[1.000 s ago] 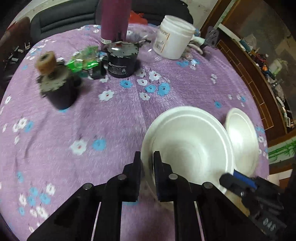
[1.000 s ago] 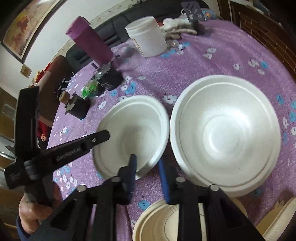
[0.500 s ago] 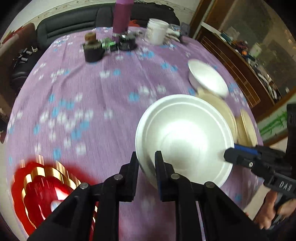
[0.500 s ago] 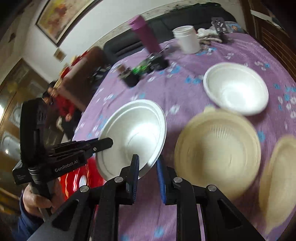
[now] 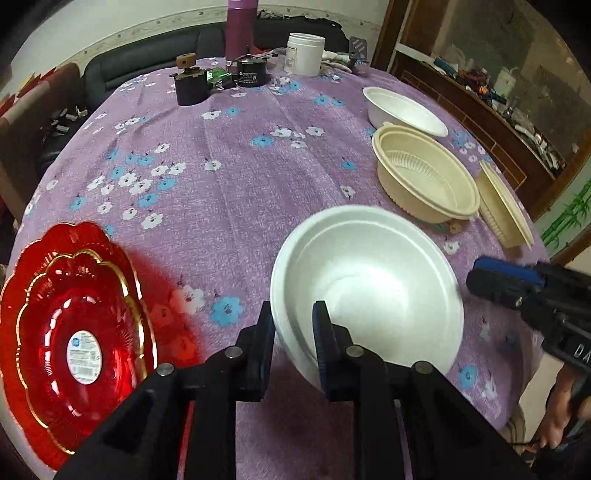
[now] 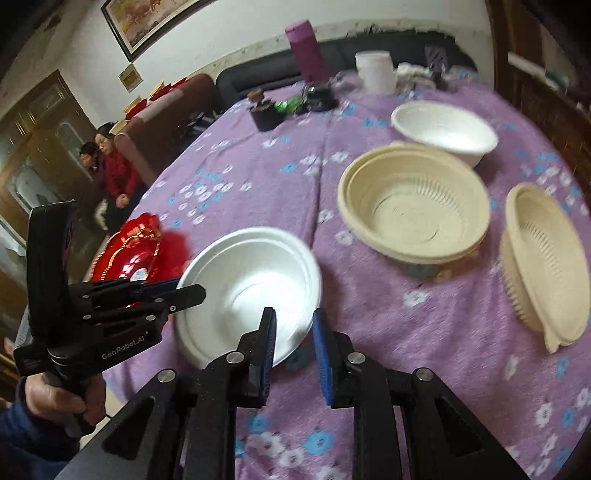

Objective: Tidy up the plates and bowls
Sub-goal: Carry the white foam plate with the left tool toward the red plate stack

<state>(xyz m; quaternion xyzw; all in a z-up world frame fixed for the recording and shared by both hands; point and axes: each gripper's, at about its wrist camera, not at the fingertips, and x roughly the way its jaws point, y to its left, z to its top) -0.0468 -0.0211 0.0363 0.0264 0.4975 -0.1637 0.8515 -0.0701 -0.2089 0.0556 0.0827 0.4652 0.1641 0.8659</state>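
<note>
A white foam bowl (image 5: 369, 280) (image 6: 251, 280) sits low over the purple cloth, near the table's front edge and right of a red gold-rimmed plate (image 5: 74, 332) (image 6: 129, 251). My left gripper (image 5: 293, 332) (image 6: 184, 291) straddles its near-left rim. Its jaws are opening, with the rim loose between them. My right gripper (image 6: 294, 332) (image 5: 476, 280) is at the opposite rim, jaws opening. That rim lies by its left pad, with cloth showing in the gap. A second white bowl (image 5: 402, 110) and two cream ribbed bowls (image 5: 424, 181) (image 5: 506, 210) stand at the right.
At the far side stand a purple bottle (image 5: 240, 26), a white jar (image 5: 304, 53) and two black pots (image 5: 190, 86). The cream bowl (image 6: 543, 266) at the right edge is tilted. A hand (image 6: 55, 398) holds the left gripper. Two people (image 6: 110, 162) sit beyond the table.
Both grippers brought the white bowl from beside the other white bowl back to the near side, next to the red plate. The left jaws stand wider than before.
</note>
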